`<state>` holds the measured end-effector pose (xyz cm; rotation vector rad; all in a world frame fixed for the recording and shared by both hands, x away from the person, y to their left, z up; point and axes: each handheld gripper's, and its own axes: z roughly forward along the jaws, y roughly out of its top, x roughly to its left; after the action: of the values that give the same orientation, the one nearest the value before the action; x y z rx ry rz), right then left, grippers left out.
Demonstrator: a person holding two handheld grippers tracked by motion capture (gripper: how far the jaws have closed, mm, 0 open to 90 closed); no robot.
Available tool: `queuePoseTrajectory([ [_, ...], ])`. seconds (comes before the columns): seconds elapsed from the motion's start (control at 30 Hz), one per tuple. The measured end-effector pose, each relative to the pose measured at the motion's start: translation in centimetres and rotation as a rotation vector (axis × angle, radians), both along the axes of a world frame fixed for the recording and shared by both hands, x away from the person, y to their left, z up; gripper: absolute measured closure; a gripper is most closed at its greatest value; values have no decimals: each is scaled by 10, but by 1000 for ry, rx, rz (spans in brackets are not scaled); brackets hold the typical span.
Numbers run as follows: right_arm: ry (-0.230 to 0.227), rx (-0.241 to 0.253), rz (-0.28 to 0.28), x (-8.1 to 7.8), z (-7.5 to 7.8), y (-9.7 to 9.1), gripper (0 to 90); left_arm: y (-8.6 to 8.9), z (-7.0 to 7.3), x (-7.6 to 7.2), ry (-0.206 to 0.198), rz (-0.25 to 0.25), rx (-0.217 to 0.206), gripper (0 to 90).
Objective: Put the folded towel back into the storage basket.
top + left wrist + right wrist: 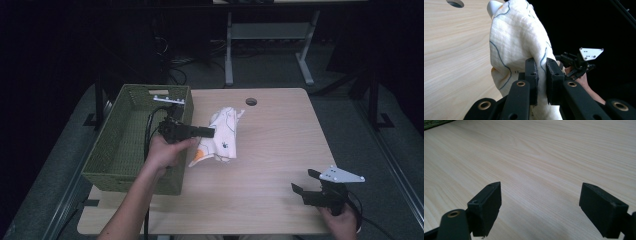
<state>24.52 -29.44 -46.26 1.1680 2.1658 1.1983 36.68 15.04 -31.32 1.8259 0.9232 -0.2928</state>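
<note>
White cloth with blue line drawing and an orange patch [220, 135], crumpled, sits near the middle of the pale wooden table [280, 165], at about three o'clock from the green woven basket [107, 165] beside it. I have my left gripper [209, 132] clamped on a fold of that cloth; in the left gripper view its two black pads [531, 75] squeeze the fabric [516, 42] between them, nearly meeting, and the cloth bunches up above them. My left hand [167, 150] hangs over the basket's right wall. My right gripper [302, 182] rests at about five o'clock on the table, well apart from the cloth, jaws spread wide over bare wood with nothing between them.
</note>
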Motion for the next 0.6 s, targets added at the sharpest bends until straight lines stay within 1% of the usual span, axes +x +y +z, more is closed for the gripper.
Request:
queuePoseTrajectory([
  [0.03, 1, 0, -1, 0, 0, 0, 177, 1, 0, 0, 0, -3, 4, 823],
  [0.23, 3, -3, 2, 0, 0, 1, 177, 7, 1, 0, 4, -3, -3, 823],
  [0.37, 2, -2, 0, 0, 0, 1, 177, 12, 3, -1, 6, -3, 4, 823],
  [0.6, 1, -4, -1, 0, 0, 1, 176, 29, 5, -1, 4, 27, 0, 822],
])
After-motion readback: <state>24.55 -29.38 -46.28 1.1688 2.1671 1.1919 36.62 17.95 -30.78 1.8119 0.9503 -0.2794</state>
